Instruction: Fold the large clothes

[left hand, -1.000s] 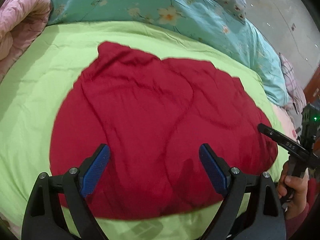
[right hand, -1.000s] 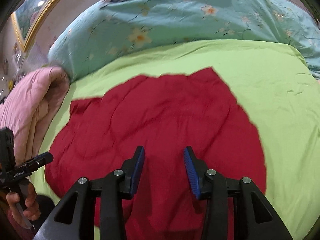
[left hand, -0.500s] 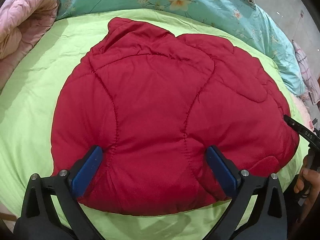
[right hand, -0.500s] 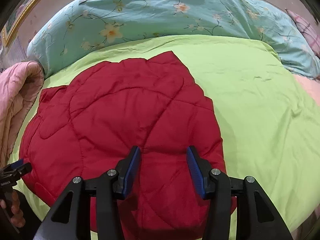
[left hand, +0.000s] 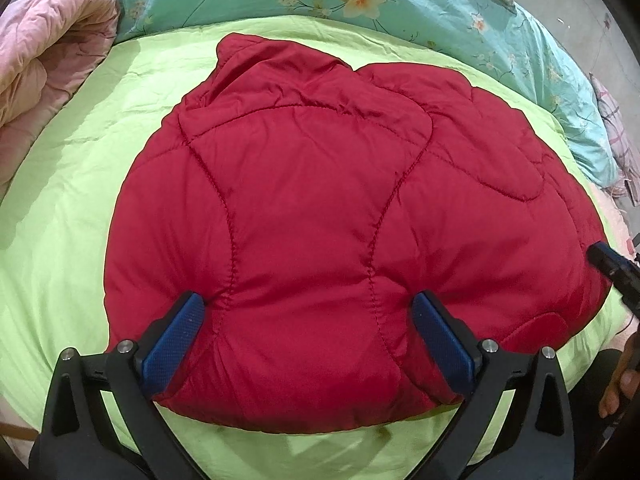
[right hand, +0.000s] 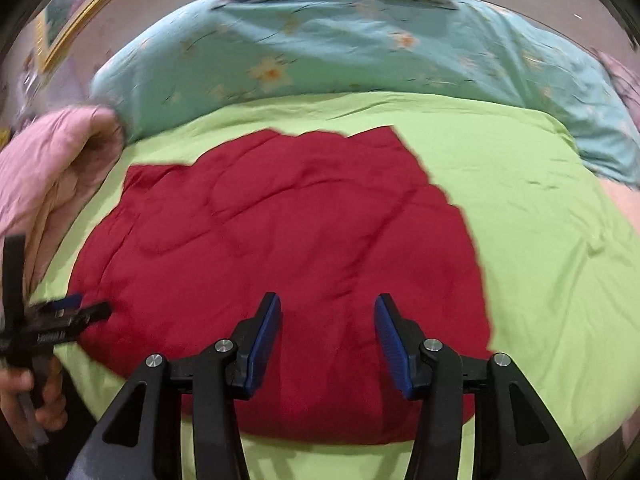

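The red quilted padded jacket (left hand: 340, 248) lies spread on the lime-green bed sheet (left hand: 72, 216), its collar at the far end and its hem at the near edge, so its long axis runs from near to far. The left gripper (left hand: 308, 328) hovers over the near hem with its blue-padded fingers (left hand: 176, 336) wide apart and nothing between them. The right gripper (right hand: 326, 340) hangs over the near right part of the jacket, jaws likewise apart and empty, though this view is blurred. Both sit at the hem end, left toward the middle and right nearer the right side edge. Judging by this, either could take a near corner first. A pink quilt (left hand: 48, 64) is bunched far left, and a teal floral duvet (left hand: 400, 4) lies beyond.
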Demonstrator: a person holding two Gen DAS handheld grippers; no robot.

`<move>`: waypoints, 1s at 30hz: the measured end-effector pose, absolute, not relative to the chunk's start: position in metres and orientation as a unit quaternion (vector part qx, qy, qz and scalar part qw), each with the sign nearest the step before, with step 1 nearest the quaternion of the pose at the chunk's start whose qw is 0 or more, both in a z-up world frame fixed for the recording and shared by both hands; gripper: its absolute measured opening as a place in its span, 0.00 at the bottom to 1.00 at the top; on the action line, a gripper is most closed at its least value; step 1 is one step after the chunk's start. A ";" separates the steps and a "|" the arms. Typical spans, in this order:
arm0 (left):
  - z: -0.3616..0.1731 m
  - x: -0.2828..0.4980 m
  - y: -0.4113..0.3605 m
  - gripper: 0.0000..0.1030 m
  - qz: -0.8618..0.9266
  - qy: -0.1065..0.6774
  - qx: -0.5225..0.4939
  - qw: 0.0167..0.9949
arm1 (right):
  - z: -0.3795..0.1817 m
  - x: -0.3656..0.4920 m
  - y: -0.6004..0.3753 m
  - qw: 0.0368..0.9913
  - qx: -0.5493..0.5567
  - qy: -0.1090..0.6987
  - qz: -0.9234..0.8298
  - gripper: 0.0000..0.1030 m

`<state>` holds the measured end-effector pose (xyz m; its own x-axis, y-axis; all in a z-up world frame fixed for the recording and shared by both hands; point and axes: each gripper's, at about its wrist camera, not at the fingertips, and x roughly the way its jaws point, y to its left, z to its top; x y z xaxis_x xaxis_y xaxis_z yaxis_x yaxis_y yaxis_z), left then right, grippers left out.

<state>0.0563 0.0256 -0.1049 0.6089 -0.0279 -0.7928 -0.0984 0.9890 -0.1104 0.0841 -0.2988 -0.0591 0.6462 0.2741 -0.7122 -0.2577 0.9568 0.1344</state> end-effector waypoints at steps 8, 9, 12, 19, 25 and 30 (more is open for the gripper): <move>-0.098 0.052 0.025 1.00 0.019 0.437 -0.071 0.896 | -0.082 0.102 -0.310 0.894 0.024 0.428 0.130 0.55; -0.094 0.051 0.026 1.00 0.018 0.436 -0.073 0.897 | -0.081 0.102 -0.311 0.894 0.027 0.429 0.130 0.55; -0.084 0.051 0.030 1.00 0.010 0.431 -0.094 0.898 | -0.066 0.099 -0.312 0.902 0.026 0.411 0.131 0.55; -0.059 0.052 0.015 0.98 -0.018 0.404 -0.099 0.909 | -0.038 0.103 -0.295 0.910 0.036 0.378 0.168 0.56; -0.070 0.085 -0.005 0.98 -0.024 0.431 -0.065 0.900 | -0.050 0.138 -0.255 0.891 -0.021 0.408 0.197 0.57; -0.087 0.107 0.000 1.00 -0.014 0.447 -0.067 0.892 | -0.075 0.166 -0.255 0.883 -0.017 0.437 0.171 0.58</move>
